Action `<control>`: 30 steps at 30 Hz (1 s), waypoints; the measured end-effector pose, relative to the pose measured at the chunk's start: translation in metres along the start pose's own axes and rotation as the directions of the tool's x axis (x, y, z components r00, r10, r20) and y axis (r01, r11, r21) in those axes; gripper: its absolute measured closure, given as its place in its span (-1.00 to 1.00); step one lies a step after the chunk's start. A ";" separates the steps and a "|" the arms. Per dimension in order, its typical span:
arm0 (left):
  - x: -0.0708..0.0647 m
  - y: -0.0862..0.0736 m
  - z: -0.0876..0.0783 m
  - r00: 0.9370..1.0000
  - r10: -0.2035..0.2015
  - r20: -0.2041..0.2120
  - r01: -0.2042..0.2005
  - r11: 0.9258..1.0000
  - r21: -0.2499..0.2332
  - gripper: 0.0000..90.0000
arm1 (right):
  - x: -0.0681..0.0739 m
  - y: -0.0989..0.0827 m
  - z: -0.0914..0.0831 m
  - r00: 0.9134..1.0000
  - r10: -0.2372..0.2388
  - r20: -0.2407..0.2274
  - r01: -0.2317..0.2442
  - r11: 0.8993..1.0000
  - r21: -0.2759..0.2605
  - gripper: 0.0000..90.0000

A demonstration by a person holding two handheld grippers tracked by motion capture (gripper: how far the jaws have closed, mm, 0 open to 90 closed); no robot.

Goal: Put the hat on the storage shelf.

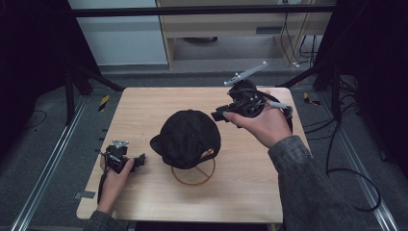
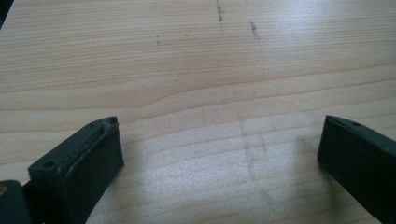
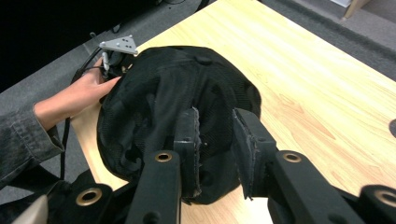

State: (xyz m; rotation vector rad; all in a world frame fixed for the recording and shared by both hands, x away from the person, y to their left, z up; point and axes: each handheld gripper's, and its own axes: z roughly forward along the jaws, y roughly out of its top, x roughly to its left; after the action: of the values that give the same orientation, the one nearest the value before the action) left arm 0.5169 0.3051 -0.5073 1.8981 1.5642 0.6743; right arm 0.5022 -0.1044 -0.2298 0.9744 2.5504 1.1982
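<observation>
From the high view, a black cap [image 1: 187,138] sits near the middle of the wooden table [image 1: 250,183], propped on a thin wooden ring stand [image 1: 195,177] whose loop peeks out from under its near edge. The right gripper [image 1: 219,115] hovers just beside the cap's far right side, jaws pointing at the crown, while the left gripper [image 1: 140,160] rests low on the table, near the cap's brim side but apart from it. In the left gripper view, both jaws stand wide apart over bare wood grain, gripping nothing; the cap is no part of that outlook. In the right gripper view, the right gripper [image 3: 215,140] has its jaws a little parted, with a narrow gap between the pads and no fabric pinched, the cap [image 3: 154,107] lying straight ahead of them; beyond the cap, the person's left hand [image 3: 79,95] holds the other gripper. Judging from this, the work on the cap is at its start: the cap remains seated on the stand, no grasp is made, and the right gripper appears lined up for a first pinch of the crown, with lifting or moving the cap all yet to do.
</observation>
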 end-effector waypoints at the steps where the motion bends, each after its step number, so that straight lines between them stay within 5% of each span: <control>1: 0.000 0.000 0.000 1.000 0.000 0.000 0.000 1.000 0.000 -1.00 | -0.001 -0.001 -0.002 1.000 0.006 0.002 -0.006 1.000 -0.003 0.59; 14: 0.000 0.000 0.000 1.000 0.000 0.000 0.000 1.000 0.000 -1.00 | -0.017 -0.017 -0.016 0.997 0.063 0.039 -0.061 0.997 -0.044 0.45; 30: 0.000 0.000 0.000 1.000 -0.001 0.001 0.001 1.000 -0.003 -1.00 | -0.036 -0.039 -0.031 0.984 0.140 0.112 -0.131 0.988 -0.083 0.02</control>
State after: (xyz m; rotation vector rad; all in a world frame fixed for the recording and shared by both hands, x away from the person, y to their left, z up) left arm 0.5168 0.3051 -0.5075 1.8953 1.5625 0.6749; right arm 0.4990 -0.1647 -0.2426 1.1806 2.3646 1.2223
